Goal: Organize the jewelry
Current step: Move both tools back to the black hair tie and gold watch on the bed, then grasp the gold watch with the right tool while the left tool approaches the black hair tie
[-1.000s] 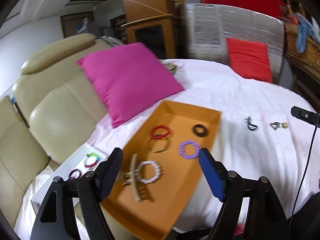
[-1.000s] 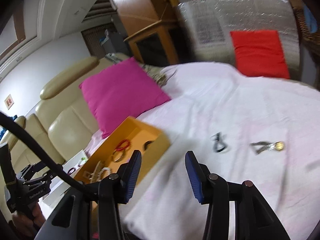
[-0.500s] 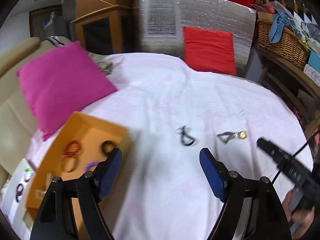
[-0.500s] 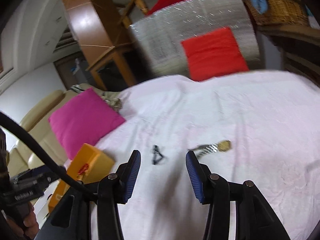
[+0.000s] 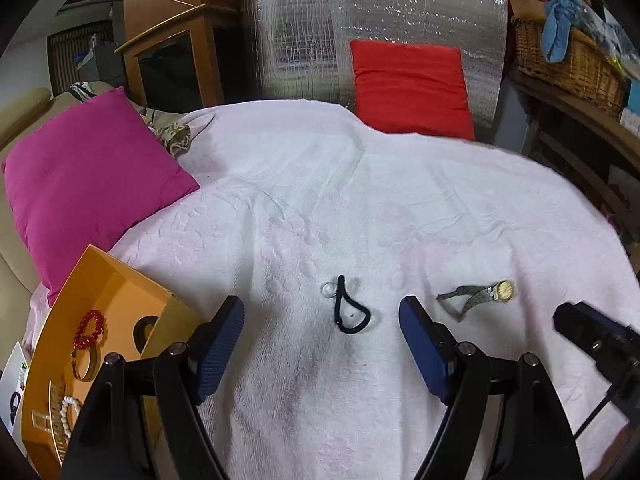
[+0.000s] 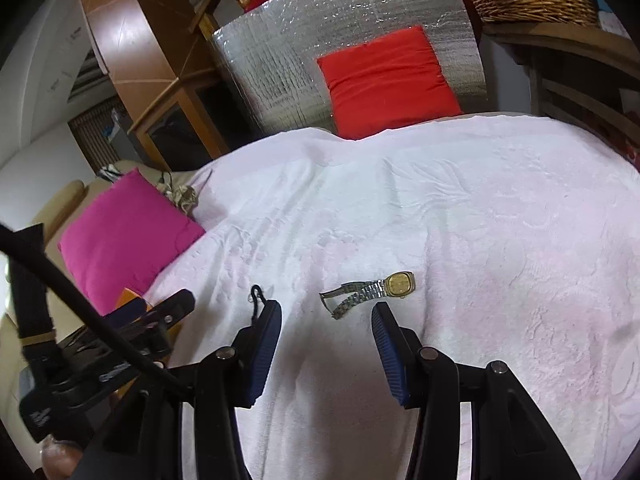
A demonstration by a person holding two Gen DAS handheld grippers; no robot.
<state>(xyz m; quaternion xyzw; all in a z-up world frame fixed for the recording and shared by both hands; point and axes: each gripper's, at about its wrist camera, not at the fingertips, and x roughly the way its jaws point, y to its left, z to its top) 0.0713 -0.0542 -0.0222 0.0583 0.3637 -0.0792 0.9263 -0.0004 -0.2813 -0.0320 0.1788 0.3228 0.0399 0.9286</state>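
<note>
A black hair tie [image 5: 349, 313] lies on the white cloth [image 5: 360, 208], just ahead of my open, empty left gripper [image 5: 322, 322]. A gold wristwatch [image 5: 478, 294] lies to its right. In the right wrist view the watch [image 6: 370, 287] sits just ahead of my open, empty right gripper [image 6: 326, 322], and the hair tie [image 6: 256, 300] is partly hidden behind its left finger. An orange tray [image 5: 120, 292] at the left holds a red bead bracelet [image 5: 89, 328], a gold bangle [image 5: 89, 364], a black ring [image 5: 146, 326] and a white bead bracelet [image 5: 66, 414].
A magenta cushion [image 5: 86, 176] leans on the beige sofa at the left. A red cushion [image 5: 410, 86] stands against a silver foil panel [image 5: 376, 20] at the back. A wicker basket [image 5: 568, 60] sits on a shelf at the right.
Both grippers have swung right, away from the orange tray, and now face the hair tie and the watch from closer. Both stay open.
</note>
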